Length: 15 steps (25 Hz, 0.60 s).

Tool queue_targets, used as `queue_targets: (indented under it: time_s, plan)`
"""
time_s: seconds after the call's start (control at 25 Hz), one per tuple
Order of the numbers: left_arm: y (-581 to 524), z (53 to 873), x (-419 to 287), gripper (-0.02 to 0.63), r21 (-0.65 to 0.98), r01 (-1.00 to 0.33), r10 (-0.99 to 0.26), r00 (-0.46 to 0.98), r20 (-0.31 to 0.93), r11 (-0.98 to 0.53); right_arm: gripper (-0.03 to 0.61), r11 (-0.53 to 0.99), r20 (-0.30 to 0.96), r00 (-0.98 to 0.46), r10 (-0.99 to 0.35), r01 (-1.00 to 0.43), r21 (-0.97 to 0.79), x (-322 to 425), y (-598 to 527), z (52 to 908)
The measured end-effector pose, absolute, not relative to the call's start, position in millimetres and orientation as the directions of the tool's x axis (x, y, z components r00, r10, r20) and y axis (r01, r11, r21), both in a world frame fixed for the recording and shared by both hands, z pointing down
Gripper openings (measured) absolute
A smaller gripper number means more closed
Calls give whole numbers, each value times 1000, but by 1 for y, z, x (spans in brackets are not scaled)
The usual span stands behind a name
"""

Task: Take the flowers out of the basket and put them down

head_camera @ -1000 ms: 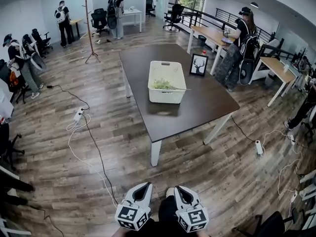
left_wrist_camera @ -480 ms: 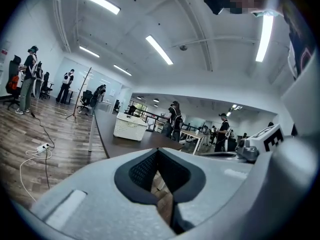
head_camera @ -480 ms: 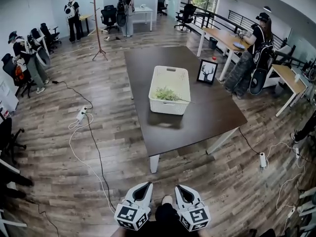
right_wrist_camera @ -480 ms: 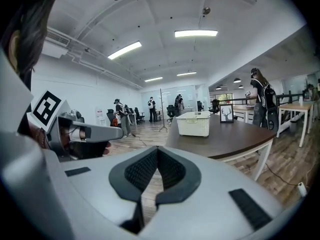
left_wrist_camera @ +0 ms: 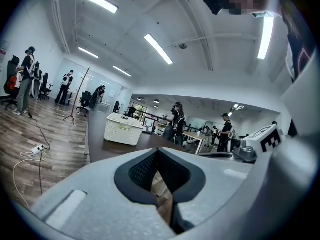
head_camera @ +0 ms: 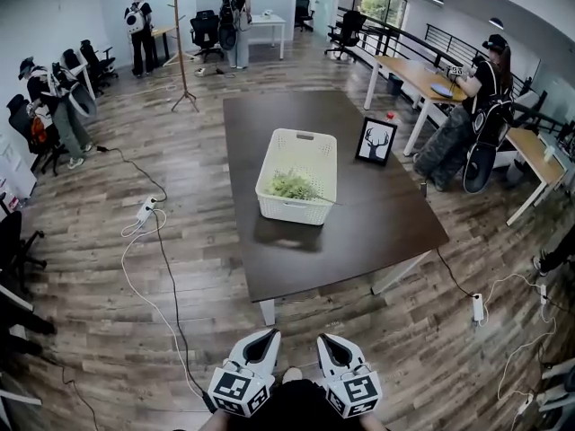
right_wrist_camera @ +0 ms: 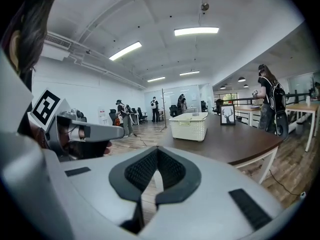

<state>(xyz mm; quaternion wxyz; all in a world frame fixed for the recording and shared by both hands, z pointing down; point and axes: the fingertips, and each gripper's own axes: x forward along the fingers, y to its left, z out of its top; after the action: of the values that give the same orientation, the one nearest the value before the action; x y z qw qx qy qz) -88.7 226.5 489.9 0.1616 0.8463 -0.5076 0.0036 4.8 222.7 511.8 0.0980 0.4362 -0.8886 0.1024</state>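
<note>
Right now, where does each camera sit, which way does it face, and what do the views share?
Head view: on the person's head, looking steeply down at the table, basket and floor; left tool and right tool at the bottom edge.
Left gripper view: on the left tool, looking along its jaws toward the basket; the right tool shows at right.
Right gripper view: on the right tool, facing the basket; left tool at left.
Shared by all: the basket.

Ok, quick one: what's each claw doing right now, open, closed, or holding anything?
Left claw: closed, nothing between its jaws.
Right claw: closed, nothing between its jaws.
</note>
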Motion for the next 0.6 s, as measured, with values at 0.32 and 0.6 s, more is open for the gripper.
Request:
queue_targets:
  time_s: [0.32,0.6]
  plan:
    - [199,489,-56,9,258,-860,-856,488,169,-440,6,630,256,-631,-732,-770,-97,24,197,515]
    - [183,492,-36,9,245,-849,-839,514,178,-468,6,652,281,-645,-711,-754,-82,33,190,527]
